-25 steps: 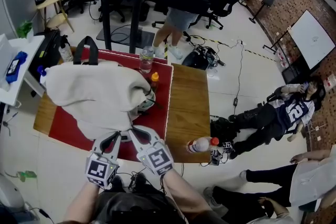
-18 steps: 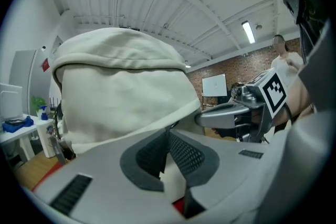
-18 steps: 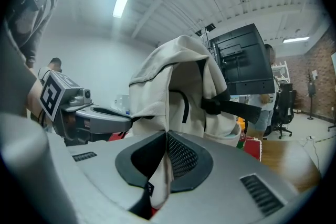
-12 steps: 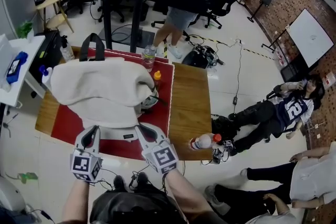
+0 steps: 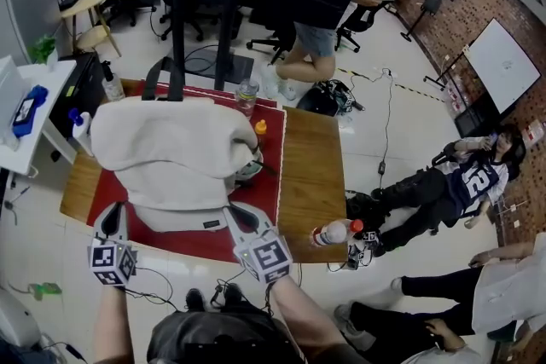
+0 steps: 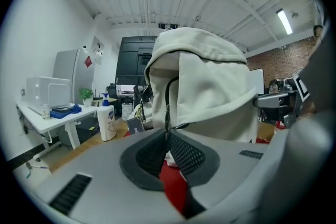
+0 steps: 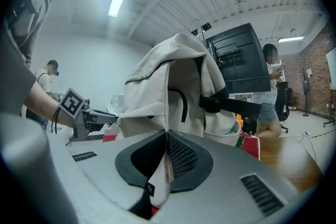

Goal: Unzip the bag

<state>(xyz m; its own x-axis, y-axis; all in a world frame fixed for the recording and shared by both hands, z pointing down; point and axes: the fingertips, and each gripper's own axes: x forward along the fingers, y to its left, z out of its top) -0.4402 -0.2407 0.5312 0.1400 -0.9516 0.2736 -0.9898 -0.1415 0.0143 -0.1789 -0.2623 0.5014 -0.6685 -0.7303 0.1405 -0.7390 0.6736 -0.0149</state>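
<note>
A white cloth bag (image 5: 171, 149) with black handles lies on a red mat (image 5: 260, 205) on the wooden table (image 5: 311, 166). My right gripper (image 5: 236, 213) is shut on the bag's near edge, and white fabric with a small black label shows between its pads (image 7: 167, 136). My left gripper (image 5: 111, 213) is at the bag's near left corner. The black zipper line runs down the bag (image 6: 210, 86) to the zipper pull (image 6: 167, 120), which is pinched at the tips of my left gripper (image 6: 168, 136). Its jaws have just been opening slightly.
A clear water bottle (image 5: 247, 91) and a small orange-capped bottle (image 5: 261, 128) stand behind the bag. Another bottle (image 5: 334, 232) lies at the table's near right corner. A white pump bottle (image 5: 83, 128) stands at the left. People sit on the floor to the right.
My left gripper has moved left along the bag's near edge, away from the right gripper, to the near left corner. The right gripper has stayed where it was.
</note>
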